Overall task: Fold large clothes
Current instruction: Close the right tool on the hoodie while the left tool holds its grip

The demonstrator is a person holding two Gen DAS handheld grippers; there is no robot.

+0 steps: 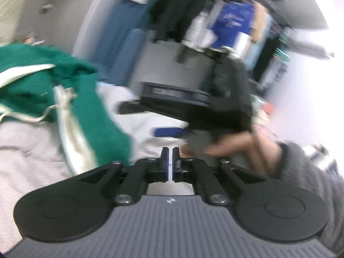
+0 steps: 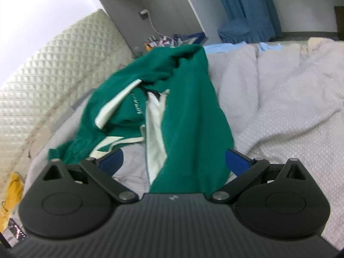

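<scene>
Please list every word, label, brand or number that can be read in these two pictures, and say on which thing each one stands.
None can be read for certain.
Green garment: a line of white letters on its chest, too blurred and tilted to read.
Black box: a pale label strip on its front, blurred.
Blue pack: white print, blurred.
Each gripper body: a small white logo mark, no letters.

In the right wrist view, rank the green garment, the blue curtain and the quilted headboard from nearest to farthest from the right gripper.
From the right gripper, whose jaws stand wide open:
1. Green garment, lying between the fingers, centre.
2. Quilted headboard, off to the left.
3. Blue curtain, beyond the bed's far edge, upper right.
</scene>
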